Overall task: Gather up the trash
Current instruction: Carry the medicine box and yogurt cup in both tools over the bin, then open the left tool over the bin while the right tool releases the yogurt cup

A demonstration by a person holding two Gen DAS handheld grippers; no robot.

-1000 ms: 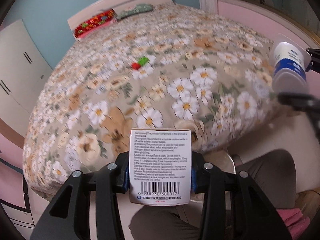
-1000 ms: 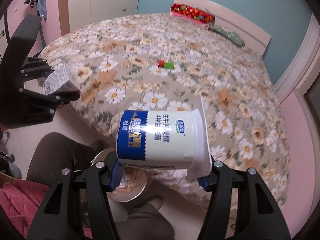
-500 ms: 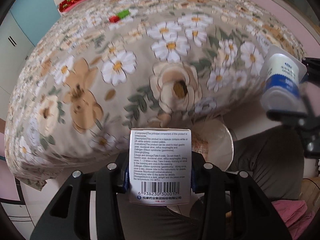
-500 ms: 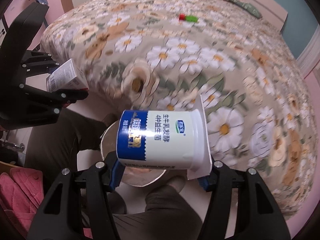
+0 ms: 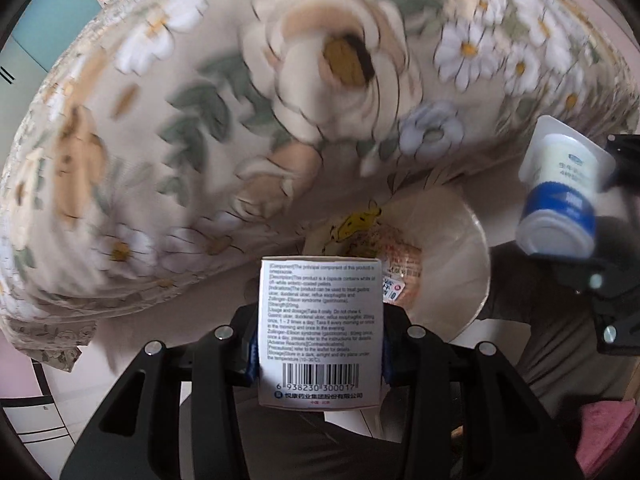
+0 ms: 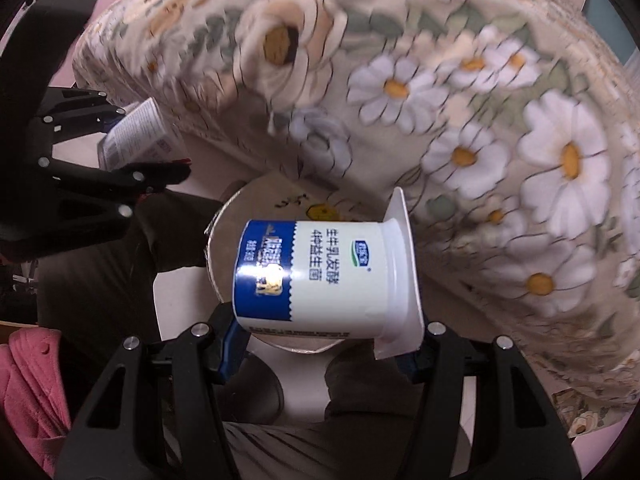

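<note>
Left claw [image 5: 320, 344] clamped on white cardboard medicine box [image 5: 320, 332], upright between fingers, printed text, barcode at base. Right claw [image 6: 324, 332] clamped on yogurt cup [image 6: 324, 276] lying sideways, glossy white plastic, blue band, flared rim rightward. Both above round bin [image 5: 452, 264] beside floral bedspread [image 5: 240, 100]
</note>
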